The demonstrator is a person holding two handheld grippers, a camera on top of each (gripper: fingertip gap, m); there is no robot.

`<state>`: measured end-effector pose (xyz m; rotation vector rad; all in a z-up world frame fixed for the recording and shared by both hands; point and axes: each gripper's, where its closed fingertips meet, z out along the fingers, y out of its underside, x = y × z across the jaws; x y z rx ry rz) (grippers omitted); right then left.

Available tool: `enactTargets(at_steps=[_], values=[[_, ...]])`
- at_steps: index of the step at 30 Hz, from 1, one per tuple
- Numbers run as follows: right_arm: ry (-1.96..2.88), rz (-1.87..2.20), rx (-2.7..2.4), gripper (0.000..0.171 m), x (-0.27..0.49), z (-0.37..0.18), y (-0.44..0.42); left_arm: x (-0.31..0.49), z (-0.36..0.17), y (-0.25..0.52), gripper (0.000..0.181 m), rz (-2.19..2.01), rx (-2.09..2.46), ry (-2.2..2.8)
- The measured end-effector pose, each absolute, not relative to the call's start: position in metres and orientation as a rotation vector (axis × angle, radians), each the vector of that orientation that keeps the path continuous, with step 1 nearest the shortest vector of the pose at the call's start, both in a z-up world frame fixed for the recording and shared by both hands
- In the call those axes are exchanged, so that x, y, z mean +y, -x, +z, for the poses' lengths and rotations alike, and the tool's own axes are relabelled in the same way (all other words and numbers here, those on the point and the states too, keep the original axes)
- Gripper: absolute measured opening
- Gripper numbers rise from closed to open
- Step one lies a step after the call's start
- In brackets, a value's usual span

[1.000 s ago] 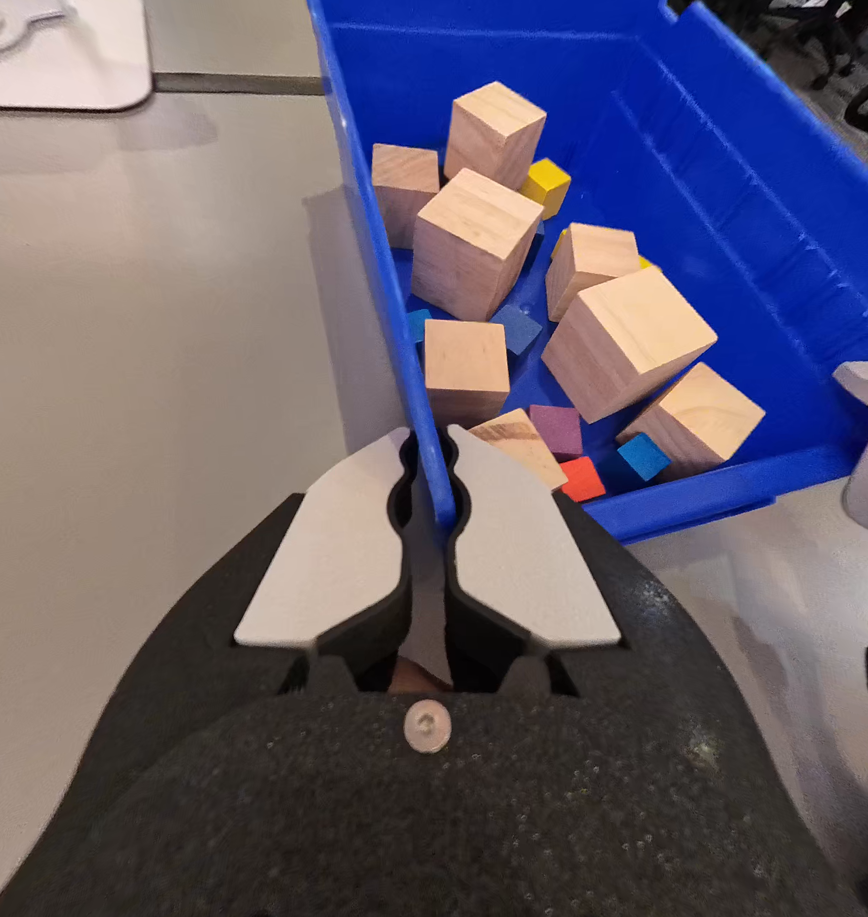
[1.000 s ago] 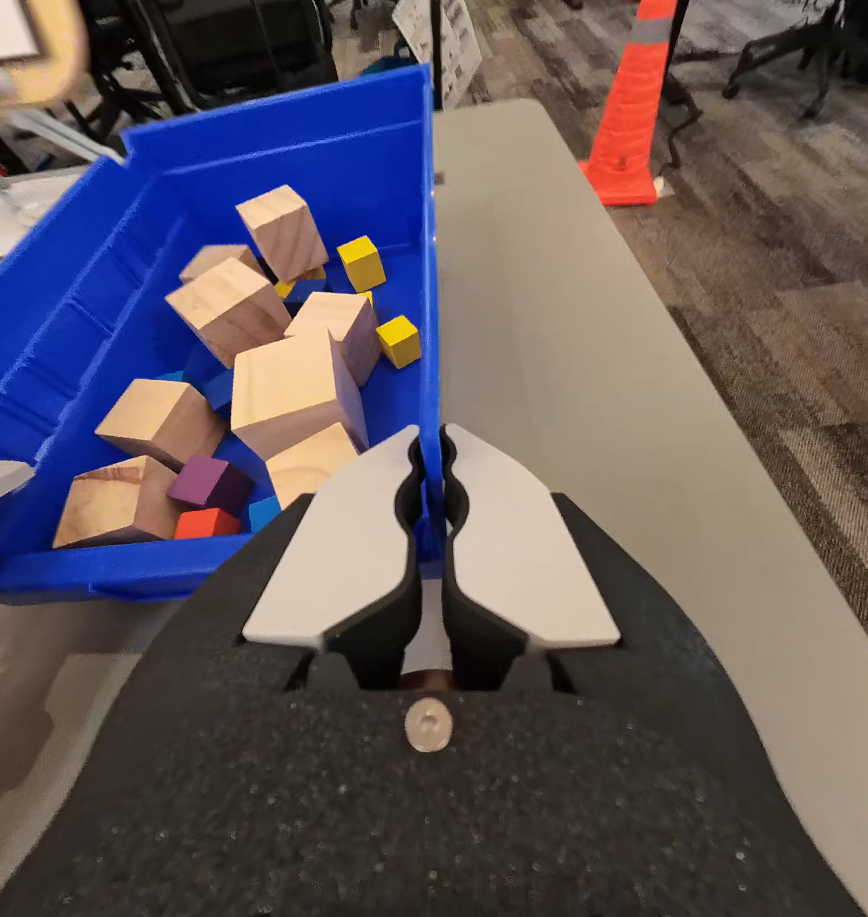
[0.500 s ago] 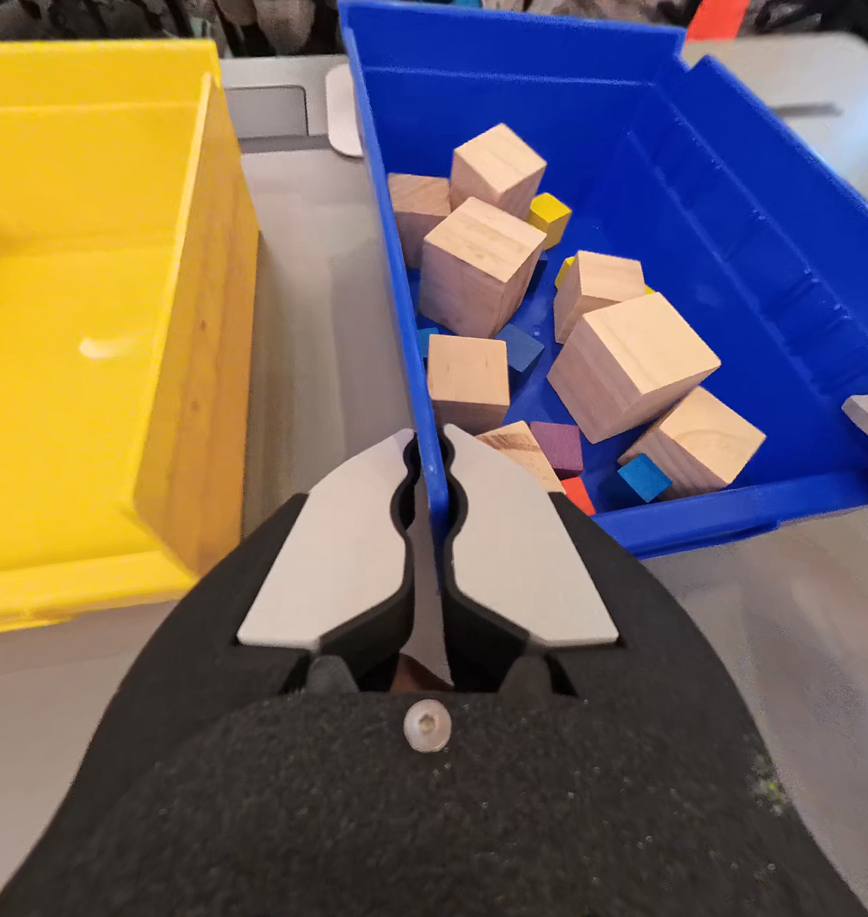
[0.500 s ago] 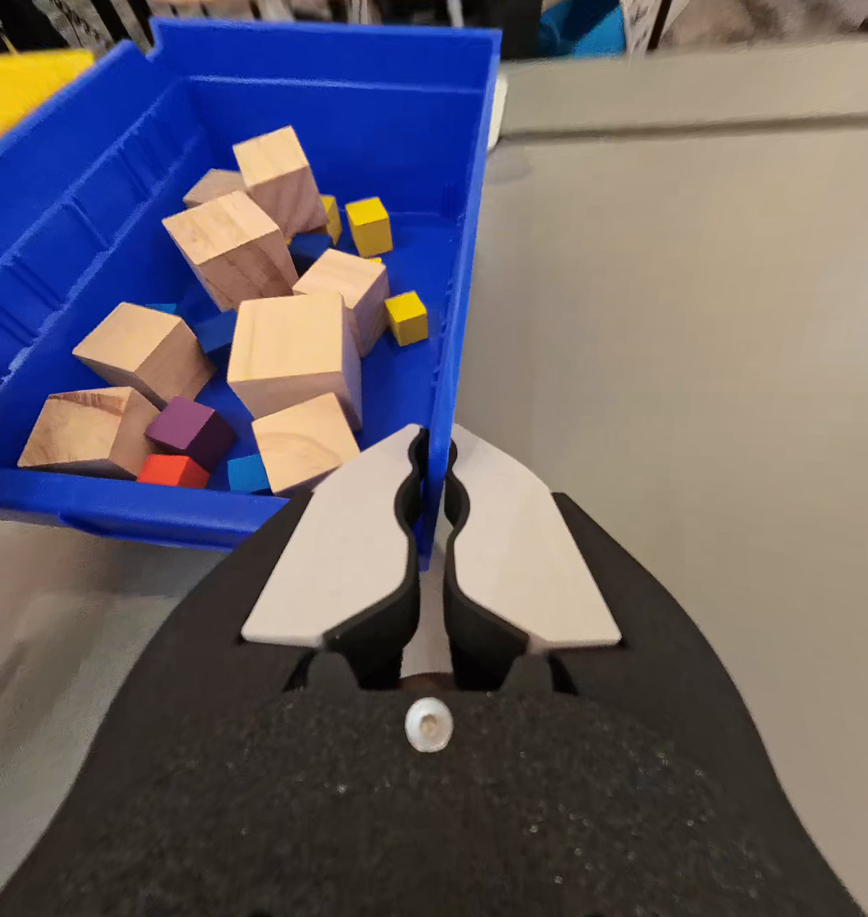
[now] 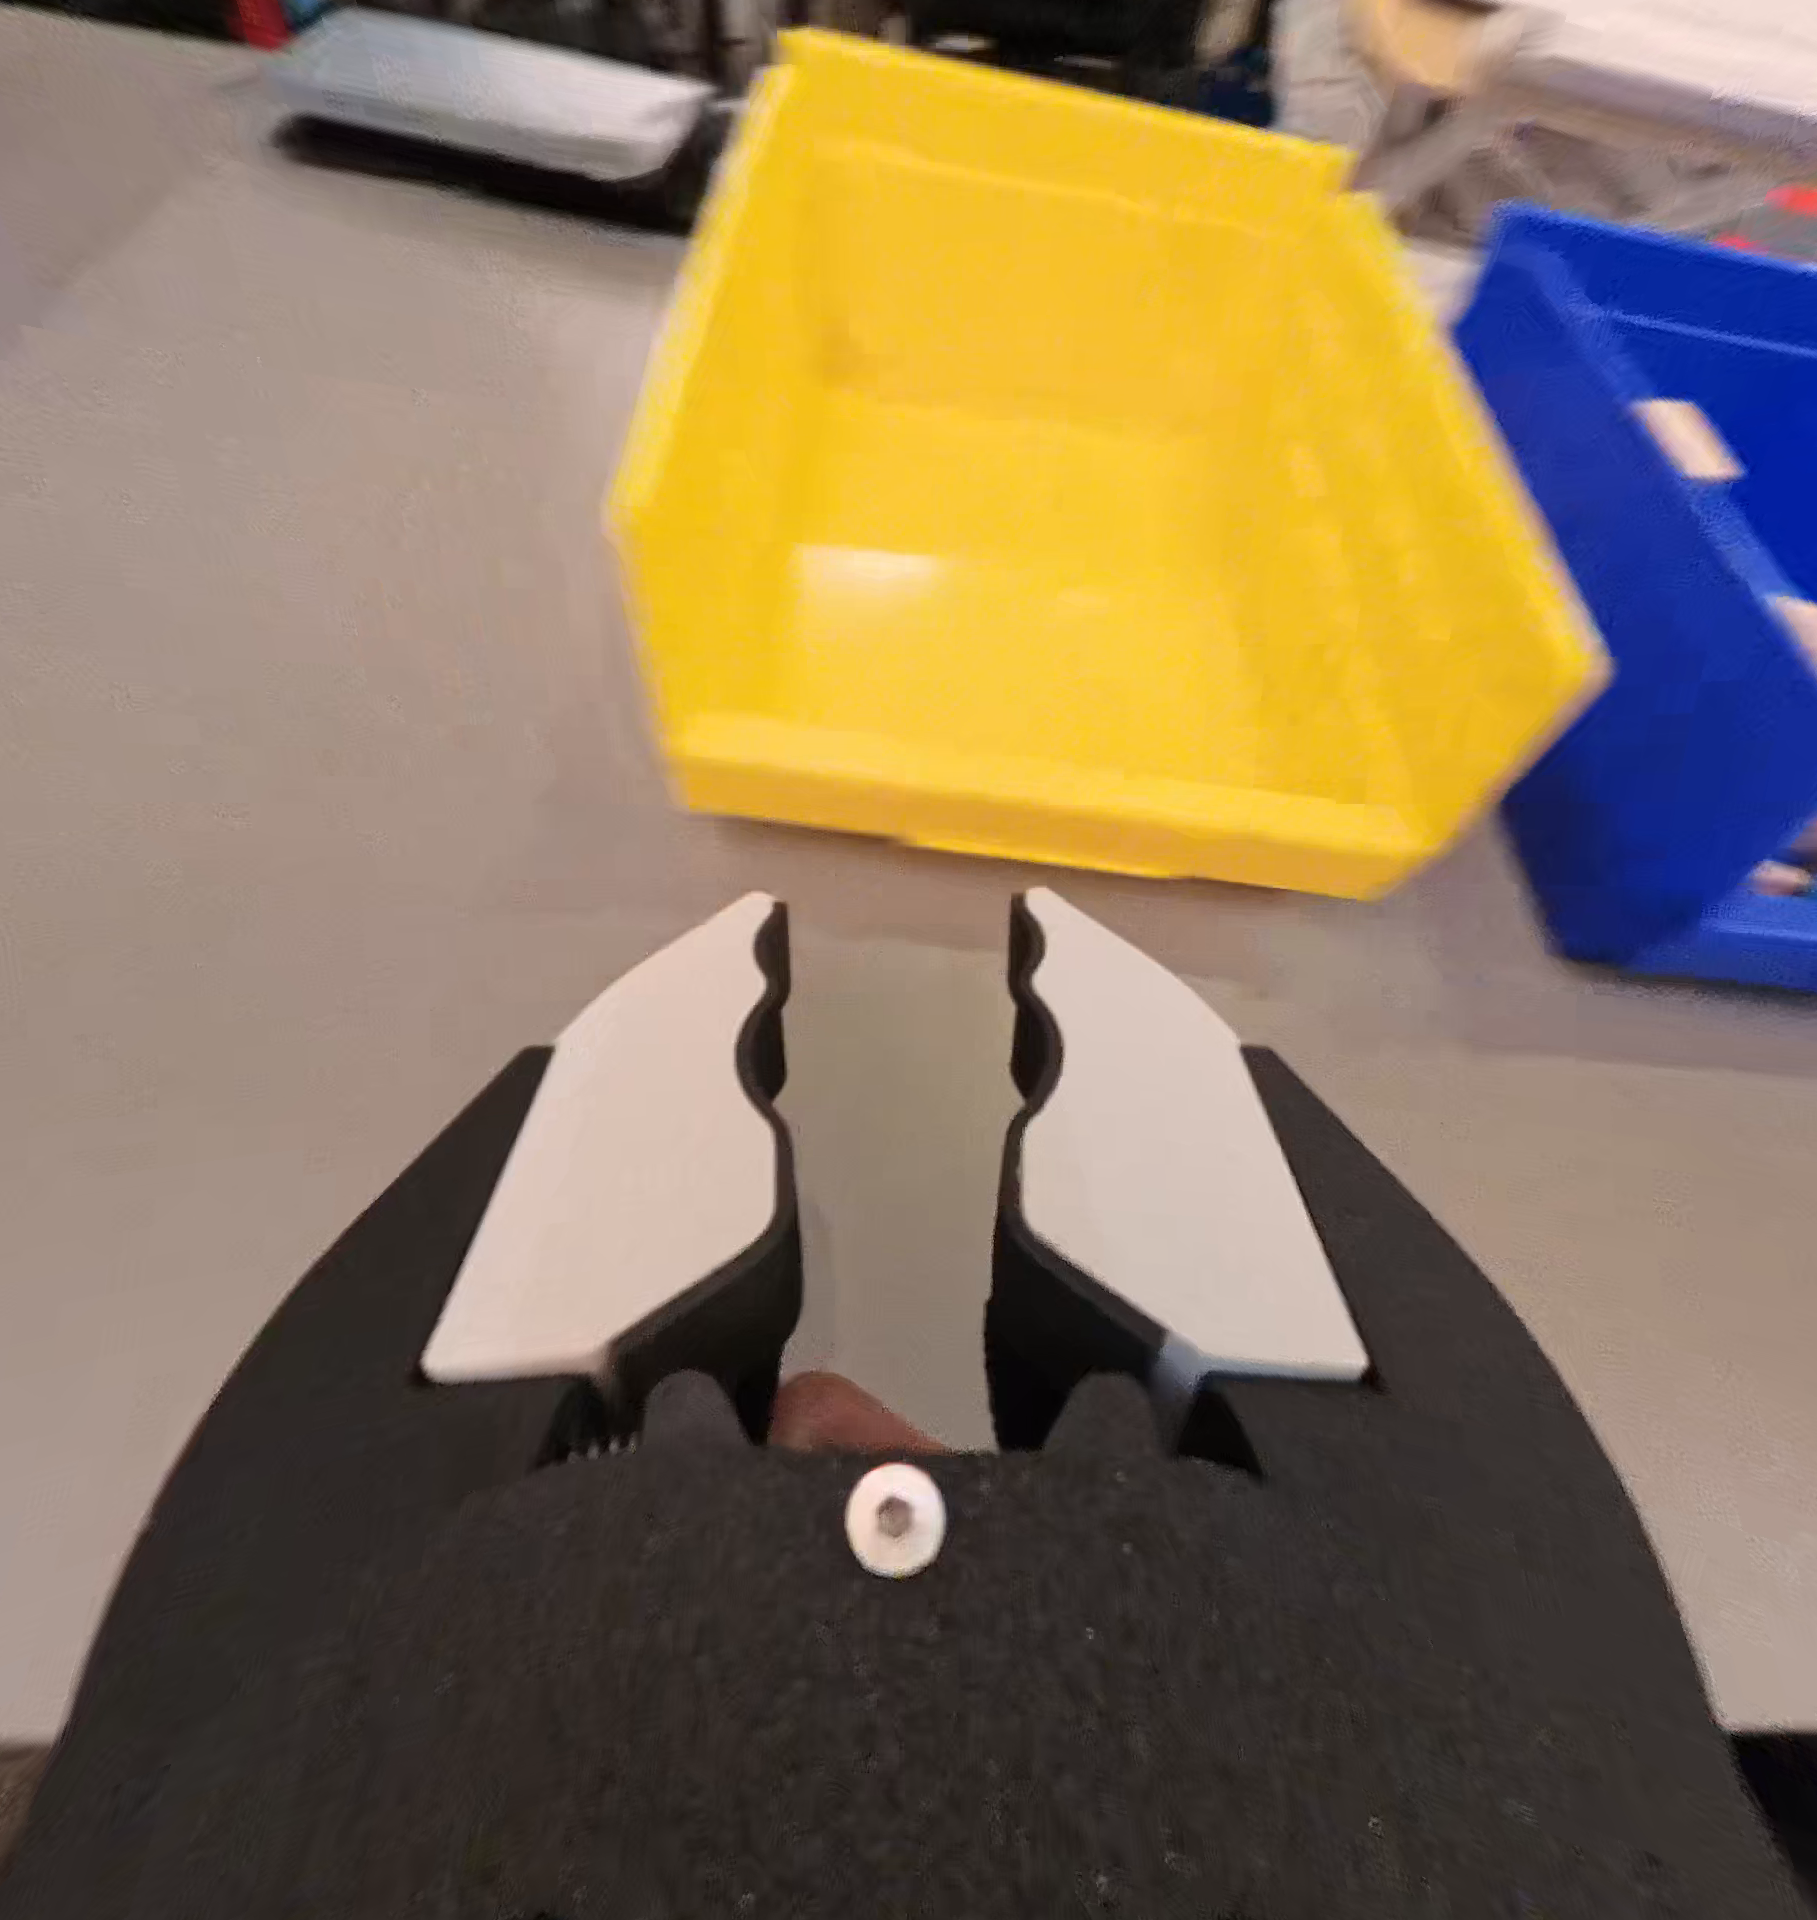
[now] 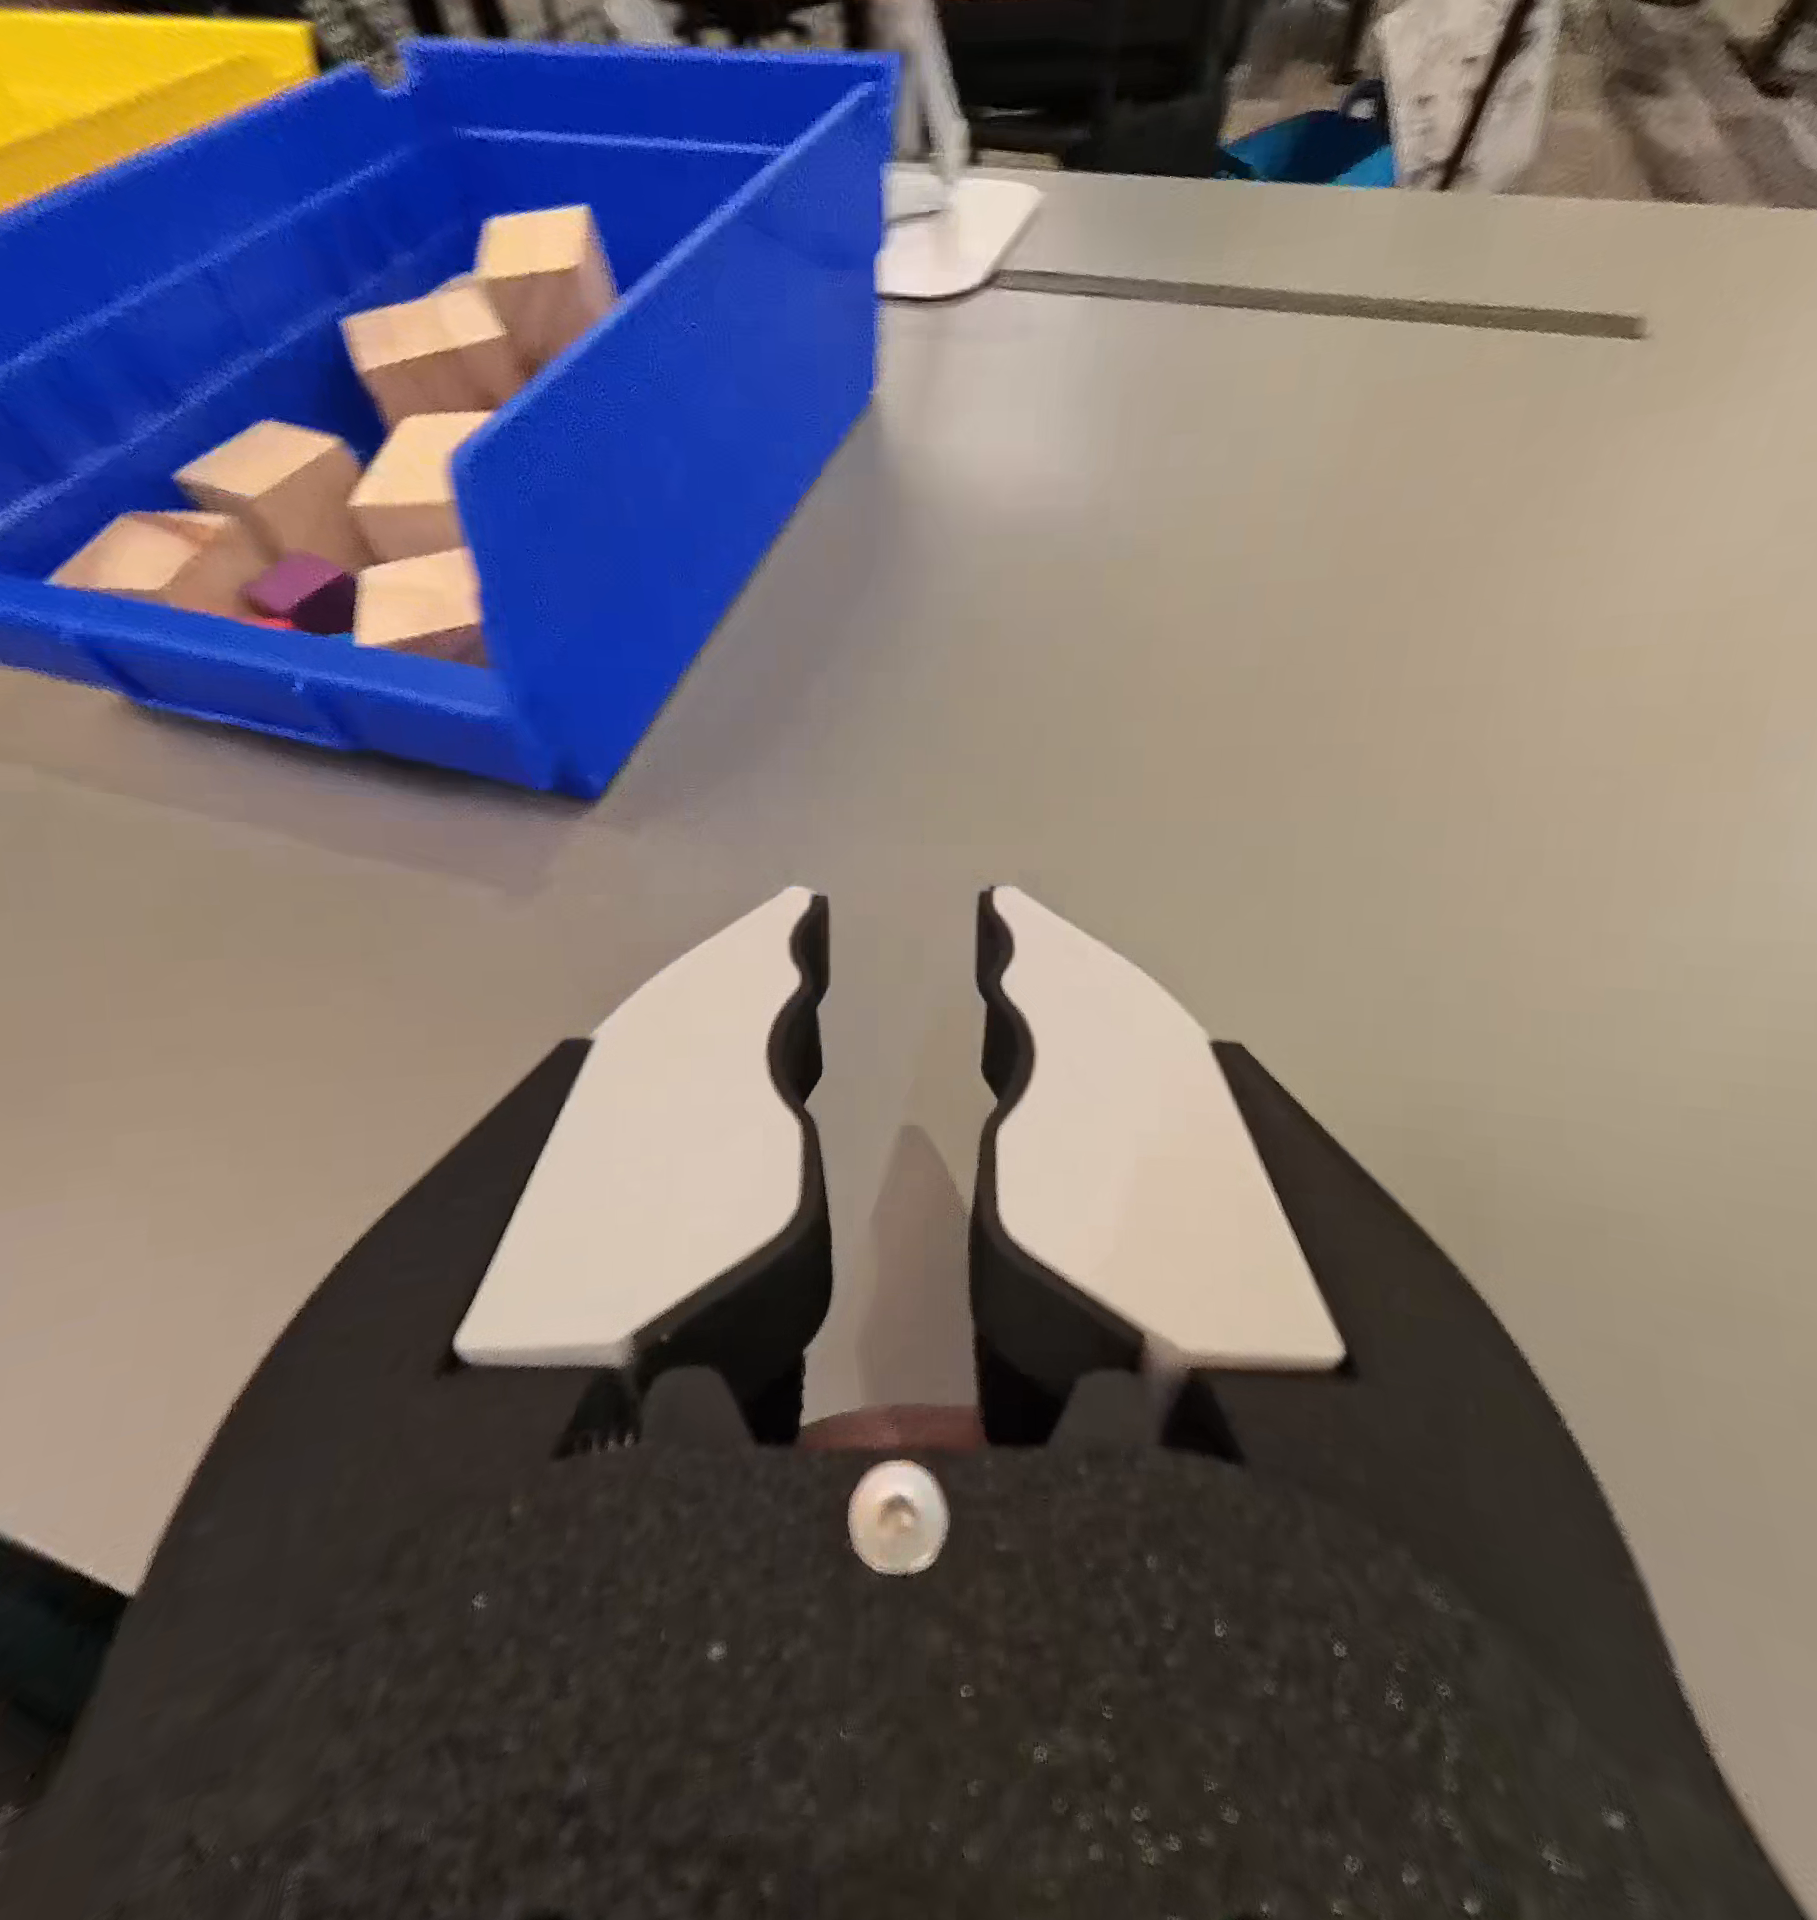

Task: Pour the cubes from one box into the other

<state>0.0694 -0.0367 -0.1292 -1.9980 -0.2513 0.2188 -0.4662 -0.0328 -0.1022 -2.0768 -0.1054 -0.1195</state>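
Both tools empty. The left gripper (image 5: 896, 920) has its jaws spread, nothing between them but grey table (image 5: 260, 675). The right gripper (image 6: 902, 902) is spread a little less, also with only table between its fingers.

Yellow box (image 5: 1070, 540): straight ahead of the left gripper, near its tips but not touching. Open top faces the camera. Nothing seen inside, only a pale glare on the floor; the left wrist view is motion-blurred, so small items cannot be ruled out.

Blue box (image 6: 416, 416): ahead and to the left of the right gripper, well clear of the tips, sitting flat on the table. It sits just beside the yellow box, to that box's right. It holds the cubes (image 6: 426, 353): at least 6 plain wooden ones in a loose heap, plus 1 small purple cube (image 6: 296, 601) near the low front lip, with a speck of red beside it. The side wall hides part of the pile.

Judgement: the cubes lie in the blue box, the yellow one looks empty, and neither tool holds a box. Whether the task is finished or not yet begun cannot be told from this moment.

If a pour comes next, each gripper should take 1 side wall of the blue box near the front. Bite deep on the thin plastic rim, lift level, then tip the low lip over the yellow box slowly, so the big blocks slide rather than tumble past the edge.
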Motion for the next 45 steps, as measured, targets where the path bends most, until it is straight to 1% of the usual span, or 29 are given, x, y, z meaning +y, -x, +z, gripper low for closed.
enactTargets(at_steps=[2, 4, 8, 9, 10, 12, 13, 16, 18, 20, 22, 24, 25, 27, 28, 30, 31, 32, 33, 36, 40, 43, 45], values=[[1.955, 0.232, -0.211, 0.026, -0.034, -0.118, -0.079, -0.023, -0.106, 0.502, 0.043, -0.069, -0.144, 2.074], [1.944, 0.235, -0.199, 0.026, -0.031, -0.116, -0.079, 0.000, -0.110, 0.520, 0.047, -0.055, -0.156, 2.085], [1.994, 0.239, -0.253, 0.026, -0.035, -0.127, -0.058, 0.056, -0.115, 0.524, 0.047, -0.055, -0.124, 2.122], [1.990, 0.225, -0.273, 0.026, -0.037, -0.127, -0.053, 0.068, -0.118, 0.520, 0.045, -0.072, -0.112, 2.140], [1.989, 0.210, -0.293, 0.026, -0.038, -0.126, -0.047, 0.077, -0.123, 0.515, 0.038, -0.093, -0.090, 2.163], [1.983, 0.198, -0.345, 0.026, -0.042, -0.124, -0.033, 0.086, -0.128, 0.503, 0.009, -0.155, -0.071, 2.168], [1.978, 0.196, -0.376, 0.026, -0.045, -0.123, -0.023, 0.084, -0.128, 0.501, 0.005, -0.170, -0.098, 2.158], [1.961, 0.219, -0.470, 0.028, -0.055, -0.123, 0.015, 0.058, -0.128, 0.489, 0.005, -0.204, -0.124, 2.134], [1.928, 0.208, -0.491, 0.029, -0.058, -0.117, 0.040, 0.026, -0.129, 0.485, 0.004, -0.134, -0.119, 2.146], [1.908, 0.317, -0.512, 0.029, -0.062, -0.109, 0.084, -0.010, -0.128, 0.481, 0.004, -0.096, -0.167, 2.143], [1.917, 0.468, -0.530, 0.039, -0.069, -0.104, 0.142, -0.047, -0.128, 0.477, 0.004, -0.090, -0.253, 2.121], [1.922, 0.591, -0.575, 0.045, -0.081, -0.101, 0.204, -0.080, -0.128, 0.472, 0.004, -0.080, -0.297, 2.108], [1.933, 0.593, -0.611, 0.047, -0.085, -0.106, 0.231, -0.094, -0.128, 0.469, 0.004, -0.072, -0.301, 2.109], [1.992, 0.475, -0.724, 0.050, -0.091, -0.128, 0.264, -0.116, -0.128, 0.465, 0.004, -0.076, -0.308, 2.105], [2.018, 0.412, -0.734, 0.049, -0.090, -0.137, 0.273, -0.126, -0.127, 0.463, 0.004, -0.074, -0.304, 2.104], [2.038, 0.484, -0.704, 0.038, -0.095, -0.140, 0.291, -0.140, -0.127, 0.460, 0.004, -0.060, -0.298, 2.096], [2.050, 0.478, -0.673, 0.032, -0.095, -0.139, 0.291, -0.145, -0.125, 0.460, 0.004, -0.034, -0.309, 2.091], [2.057, 0.433, -0.634, 0.013, -0.091, -0.136, 0.284, -0.149, -0.121, 0.459, 0.005, -0.031, -0.311, 2.077], [2.036, 0.403, -0.629, 0.009, -0.089, -0.130, 0.278, -0.151, -0.114, 0.454, 0.007, -0.057, -0.298, 2.046], [1.931, 0.318, -0.589, 0.005, -0.084, -0.094, 0.253, -0.149, -0.084, 0.430, 0.008, -0.037, -0.237, 1.950], [1.746, 0.213, -0.482, 0.005, -0.065, -0.013, 0.189, -0.115, -0.011, 0.372, 0.006, -0.018, -0.090, 1.790], [1.673, 0.104, -0.367, 0.005, -0.048, 0.033, 0.108, -0.073, 0.034, 0.297, 0.006, -0.068, 0.041, 1.725], [1.677, 0.040, -0.278, 0.005, -0.037, 0.046, 0.038, -0.045, 0.046, 0.229, 0.006, -0.136, 0.156, 1.717]])
